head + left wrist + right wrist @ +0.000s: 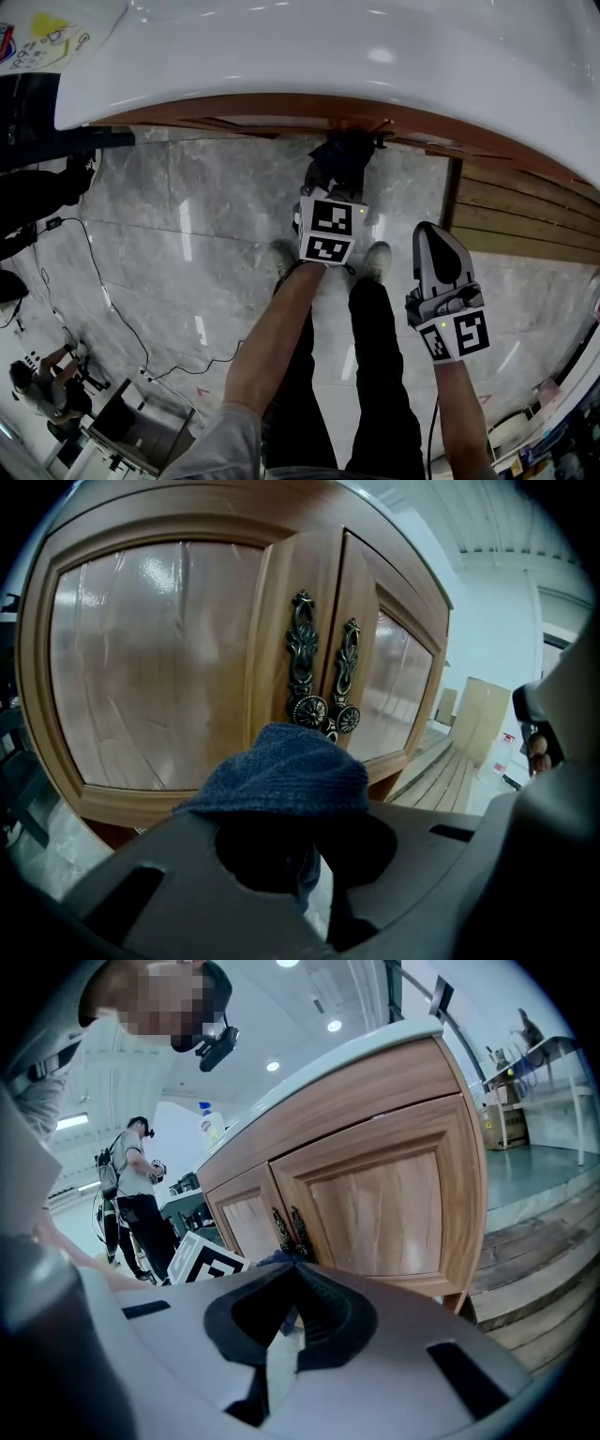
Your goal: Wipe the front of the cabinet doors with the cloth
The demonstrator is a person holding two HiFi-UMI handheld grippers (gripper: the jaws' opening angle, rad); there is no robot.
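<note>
**While you face the cabinet doors**

Your right gripper hangs off to the side, jaws pressed together on nothing. Your left gripper has its jaws pinching the dark blue cloth, held near the ornate handles.

No text, label or number can be read.
</note>
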